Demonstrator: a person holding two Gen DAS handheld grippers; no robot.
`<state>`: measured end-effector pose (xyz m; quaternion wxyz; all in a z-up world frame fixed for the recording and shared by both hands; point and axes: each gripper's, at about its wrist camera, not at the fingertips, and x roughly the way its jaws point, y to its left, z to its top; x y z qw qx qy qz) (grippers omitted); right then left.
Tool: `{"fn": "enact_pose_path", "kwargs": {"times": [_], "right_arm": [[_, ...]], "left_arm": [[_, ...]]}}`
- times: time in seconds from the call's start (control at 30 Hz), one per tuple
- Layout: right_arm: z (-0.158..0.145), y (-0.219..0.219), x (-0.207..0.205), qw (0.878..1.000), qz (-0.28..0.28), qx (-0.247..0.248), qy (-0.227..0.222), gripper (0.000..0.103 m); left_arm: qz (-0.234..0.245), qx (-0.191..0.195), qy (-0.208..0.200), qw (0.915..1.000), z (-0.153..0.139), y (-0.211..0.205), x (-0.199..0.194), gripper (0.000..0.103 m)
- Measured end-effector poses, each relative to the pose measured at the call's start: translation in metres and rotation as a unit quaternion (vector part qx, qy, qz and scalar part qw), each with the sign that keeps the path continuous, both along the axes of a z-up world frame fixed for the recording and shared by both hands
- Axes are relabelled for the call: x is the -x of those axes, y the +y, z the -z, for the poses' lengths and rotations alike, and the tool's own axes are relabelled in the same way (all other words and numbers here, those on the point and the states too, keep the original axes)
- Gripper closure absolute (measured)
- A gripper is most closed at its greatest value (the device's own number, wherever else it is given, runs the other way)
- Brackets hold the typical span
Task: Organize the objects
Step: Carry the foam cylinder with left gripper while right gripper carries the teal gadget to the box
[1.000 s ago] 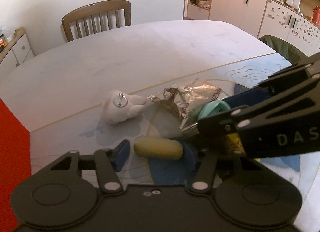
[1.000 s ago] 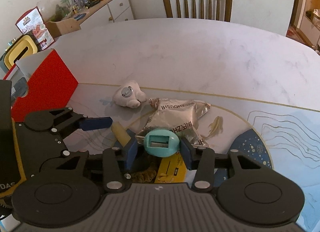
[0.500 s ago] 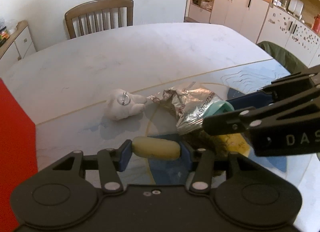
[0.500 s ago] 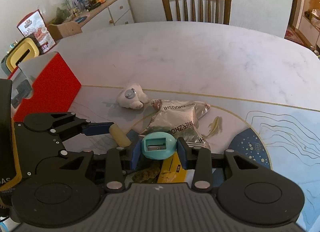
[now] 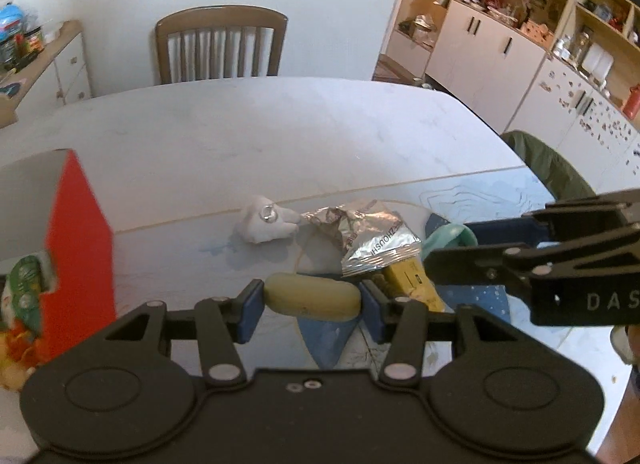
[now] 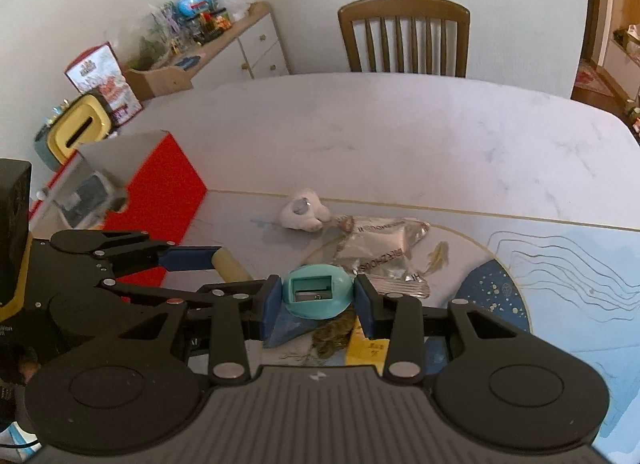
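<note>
Left gripper (image 5: 312, 300) fingers clamp a yellow oblong eraser (image 5: 313, 297); right gripper (image 6: 316, 296) fingers squeeze the teal pencil sharpener (image 6: 317, 293), both above the surface (image 6: 360, 136).

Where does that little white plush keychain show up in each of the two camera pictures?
Left wrist: white plush keychain lies mid-picture, left of the silver snack packet.
Right wrist: it lies mid-picture, up-left of that packet.
Shared landmark: the red box, at left in both.
</note>
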<state>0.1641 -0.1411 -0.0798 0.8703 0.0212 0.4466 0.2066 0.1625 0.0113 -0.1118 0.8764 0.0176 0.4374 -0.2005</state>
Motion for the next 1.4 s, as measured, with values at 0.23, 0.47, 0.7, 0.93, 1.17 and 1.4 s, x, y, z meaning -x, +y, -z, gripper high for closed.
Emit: {"fn": "enact_pose_path", "kwargs": {"times": [0.23, 0.47, 0.7, 0.93, 1.17, 1.4], "right_arm": [[-0.022, 0.014, 0.016, 1.0, -0.013, -0.02, -0.011, 0.065], [-0.039, 0.042, 0.031, 0.999, -0.029, -0.028, -0.023, 0.065], [-0.051, 0.078, 0.042, 0.998, -0.042, -0.034, -0.03, 0.065], [-0.055, 0.117, 0.047, 0.997, -0.052, -0.035, -0.033, 0.065], [-0.056, 0.159, 0.047, 0.997, -0.061, -0.034, -0.032, 0.065], [-0.055, 0.2, 0.043, 0.997, -0.067, -0.031, -0.034, 0.065]], "left_arm": [[-0.024, 0.005, 0.006, 0.9997, -0.025, 0.024, 0.011, 0.053], [-0.045, 0.019, 0.009, 0.9988, -0.044, 0.059, 0.021, 0.053], [-0.074, 0.016, 0.009, 0.9971, -0.055, 0.104, 0.028, 0.053], [-0.102, 0.017, 0.012, 0.9945, -0.061, 0.158, 0.029, 0.053], [-0.121, 0.01, 0.005, 0.9926, -0.067, 0.206, 0.019, 0.053], [-0.141, -0.001, 0.005, 0.99, -0.069, 0.246, -0.002, 0.053]]}}
